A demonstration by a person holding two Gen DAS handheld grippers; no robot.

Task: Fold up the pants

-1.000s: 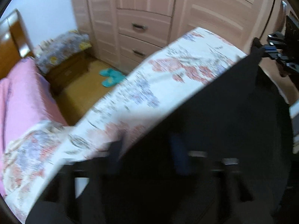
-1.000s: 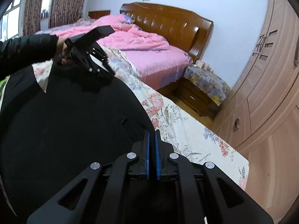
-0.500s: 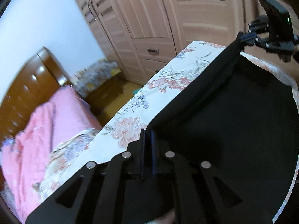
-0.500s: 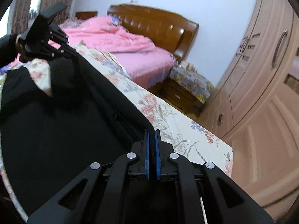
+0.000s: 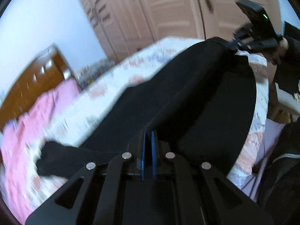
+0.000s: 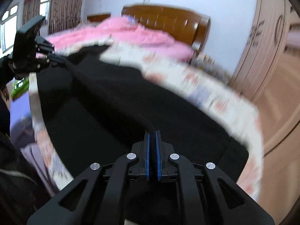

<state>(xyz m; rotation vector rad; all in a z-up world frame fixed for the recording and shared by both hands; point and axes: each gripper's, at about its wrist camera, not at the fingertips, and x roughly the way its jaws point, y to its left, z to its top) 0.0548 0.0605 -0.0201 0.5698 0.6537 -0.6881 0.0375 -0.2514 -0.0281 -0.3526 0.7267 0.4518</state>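
The black pants [image 5: 187, 93] hang stretched between my two grippers above the floral bed sheet [image 5: 116, 86]. My left gripper [image 5: 147, 131] is shut on one end of the pants' raised edge. My right gripper [image 6: 152, 132] is shut on the other end of the pants [image 6: 116, 101]. In the left wrist view the right gripper [image 5: 235, 43] shows at the far right, pinching the cloth. In the right wrist view the left gripper [image 6: 56, 60] shows at the far left, pinching the cloth. One dark part of the pants [image 5: 56, 157] trails onto the sheet at lower left. Both views are motion-blurred.
A pink quilt [image 6: 131, 33] and a brown wooden headboard [image 6: 168, 22] lie at the bed's far end. A light wooden wardrobe [image 5: 168, 9] stands beside the bed. A window with curtains [image 6: 37, 9] is at the far left. The person's dark sleeve [image 5: 288, 56] is at right.
Both grippers have swung over the bed with the pants still pinched. More of the pants now lies spread over the sheet, and the held edge is drawn taut between them.
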